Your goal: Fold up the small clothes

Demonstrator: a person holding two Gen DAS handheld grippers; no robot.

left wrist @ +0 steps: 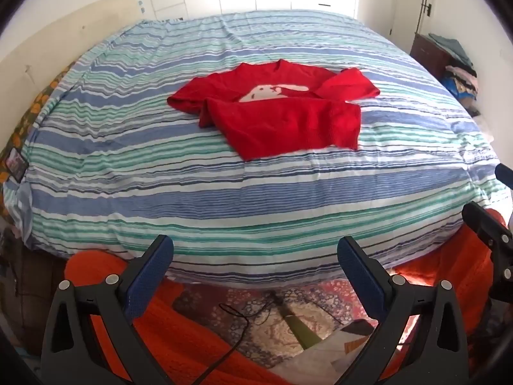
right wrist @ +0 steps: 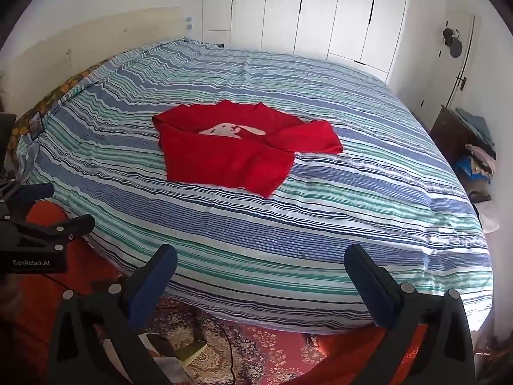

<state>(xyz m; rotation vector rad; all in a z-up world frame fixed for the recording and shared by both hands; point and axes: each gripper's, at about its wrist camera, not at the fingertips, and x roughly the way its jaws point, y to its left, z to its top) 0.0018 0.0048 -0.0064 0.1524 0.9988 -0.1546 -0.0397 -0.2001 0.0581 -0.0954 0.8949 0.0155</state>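
A small red shirt (left wrist: 282,112) with a white animal print lies partly folded in the middle of the striped bed (left wrist: 192,192); its lower part is folded up over the front. It also shows in the right wrist view (right wrist: 231,154). My left gripper (left wrist: 255,256) is open and empty, held back at the bed's near edge, well short of the shirt. My right gripper (right wrist: 261,264) is open and empty, also at the near edge. The right gripper shows at the right edge of the left wrist view (left wrist: 493,218), the left gripper at the left of the right wrist view (right wrist: 48,211).
A patterned rug (left wrist: 282,317) with a black cable (left wrist: 237,330) and orange fabric (left wrist: 179,337) lies below the grippers. A dark cabinet (right wrist: 455,134) with piled clothes (right wrist: 477,157) stands right of the bed. White wardrobe doors (right wrist: 320,9) are behind.
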